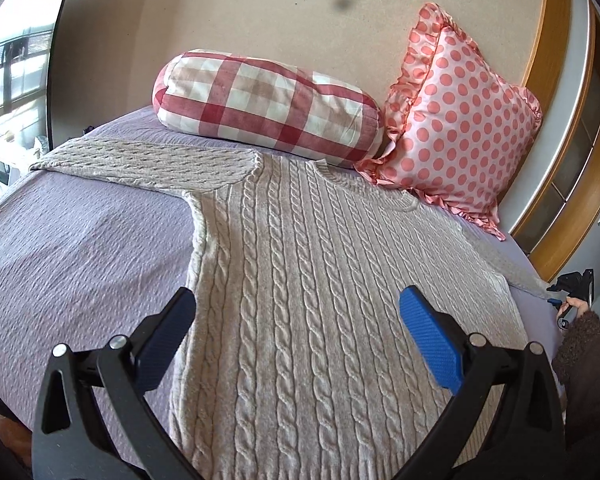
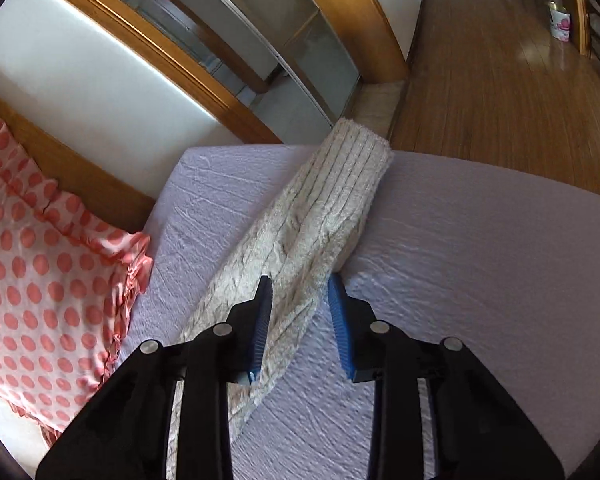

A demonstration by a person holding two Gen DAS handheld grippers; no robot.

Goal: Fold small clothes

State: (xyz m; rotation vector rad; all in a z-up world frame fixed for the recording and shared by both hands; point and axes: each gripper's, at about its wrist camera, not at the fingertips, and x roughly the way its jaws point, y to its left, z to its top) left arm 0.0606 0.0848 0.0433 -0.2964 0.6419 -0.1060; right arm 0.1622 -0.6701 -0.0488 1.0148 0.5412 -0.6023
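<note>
A beige cable-knit sweater (image 1: pixel 300 264) lies flat, front up, on the lilac bedspread (image 1: pixel 80 248). Its left sleeve (image 1: pixel 148 160) stretches out to the left. My left gripper (image 1: pixel 296 300) hovers wide open above the sweater's lower body, empty. In the right wrist view the right sleeve (image 2: pixel 320 208) lies toward the bed's edge, its cuff near the edge. My right gripper (image 2: pixel 300 284) is partly open with its jaws astride the sleeve, whose edge lifts between the fingers. The right gripper also shows at the far right of the left wrist view (image 1: pixel 576 292).
A red checked bolster (image 1: pixel 268 100) and a pink dotted frilled cushion (image 1: pixel 456 120) stand at the head of the bed; the cushion also shows in the right wrist view (image 2: pixel 40 280). A wooden bed frame (image 2: pixel 84 184), sliding doors and wood floor (image 2: pixel 500 80) lie beyond the bed edge.
</note>
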